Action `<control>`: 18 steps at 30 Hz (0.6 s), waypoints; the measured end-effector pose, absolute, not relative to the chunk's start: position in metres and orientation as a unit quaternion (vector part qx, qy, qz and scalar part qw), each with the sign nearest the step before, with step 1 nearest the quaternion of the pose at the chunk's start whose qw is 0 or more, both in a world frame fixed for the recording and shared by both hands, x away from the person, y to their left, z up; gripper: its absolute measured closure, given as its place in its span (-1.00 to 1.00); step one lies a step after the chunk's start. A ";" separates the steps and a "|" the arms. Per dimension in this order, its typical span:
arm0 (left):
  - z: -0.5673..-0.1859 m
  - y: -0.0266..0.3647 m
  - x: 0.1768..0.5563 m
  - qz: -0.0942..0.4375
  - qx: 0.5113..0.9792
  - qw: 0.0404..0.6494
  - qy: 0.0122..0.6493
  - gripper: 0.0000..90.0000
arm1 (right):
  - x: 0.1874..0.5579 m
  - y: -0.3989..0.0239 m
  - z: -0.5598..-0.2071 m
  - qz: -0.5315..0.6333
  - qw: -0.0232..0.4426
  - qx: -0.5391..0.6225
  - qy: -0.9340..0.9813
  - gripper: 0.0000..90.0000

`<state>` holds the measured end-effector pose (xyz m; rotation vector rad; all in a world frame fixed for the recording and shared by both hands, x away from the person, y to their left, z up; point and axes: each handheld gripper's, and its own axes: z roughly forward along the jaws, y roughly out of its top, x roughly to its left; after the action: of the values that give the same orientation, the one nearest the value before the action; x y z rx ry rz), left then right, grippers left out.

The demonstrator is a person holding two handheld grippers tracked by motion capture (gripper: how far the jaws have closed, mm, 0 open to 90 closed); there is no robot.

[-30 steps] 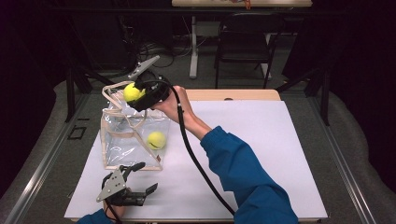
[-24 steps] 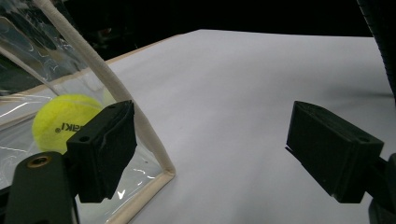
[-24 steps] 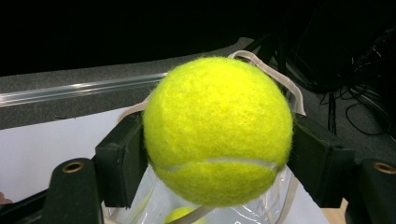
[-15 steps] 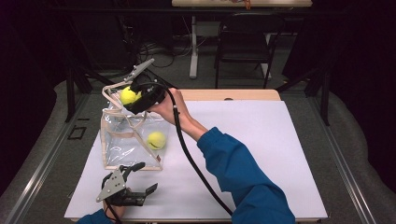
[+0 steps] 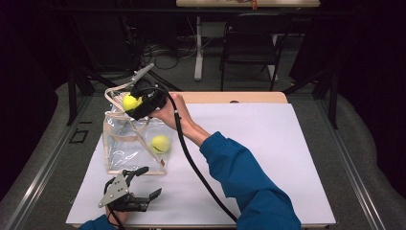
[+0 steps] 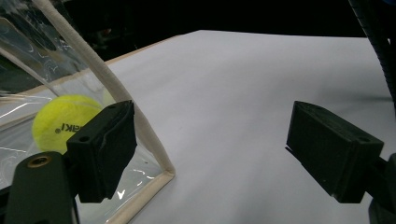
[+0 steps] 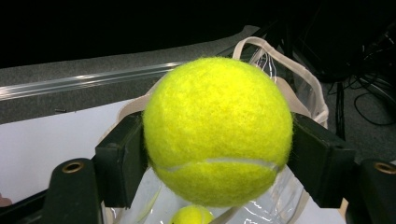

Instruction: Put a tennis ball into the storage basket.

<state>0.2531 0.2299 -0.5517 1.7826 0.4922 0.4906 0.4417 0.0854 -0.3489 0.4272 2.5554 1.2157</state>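
Holding: your right gripper (image 5: 133, 103) clamps a tennis ball (image 7: 217, 130) between its jaws, above the open top of the clear bag (image 5: 125, 151).
Bag contents: a second tennis ball (image 5: 160, 143) lies inside, near the bottom.
Left gripper (image 5: 143, 184): your jaws stand wide apart with nothing between them, low over the white table (image 5: 268, 153) just beside the bag's corner.
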 end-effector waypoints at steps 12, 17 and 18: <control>-0.552 0.230 0.253 0.209 0.762 0.576 0.210 -0.65 | 0.443 0.090 -0.355 0.407 0.132 0.155 0.890 -0.42; -0.552 0.230 0.253 0.209 0.761 0.577 0.210 -0.65 | 0.443 0.091 -0.358 0.403 0.130 0.158 0.892 -0.43; -0.552 0.230 0.253 0.209 0.761 0.577 0.210 -0.65 | 0.443 0.091 -0.358 0.403 0.129 0.159 0.892 -0.44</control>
<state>0.2530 0.2299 -0.5517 1.7816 0.4909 0.4892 0.4431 0.0906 -0.3578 0.4635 2.5930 1.1704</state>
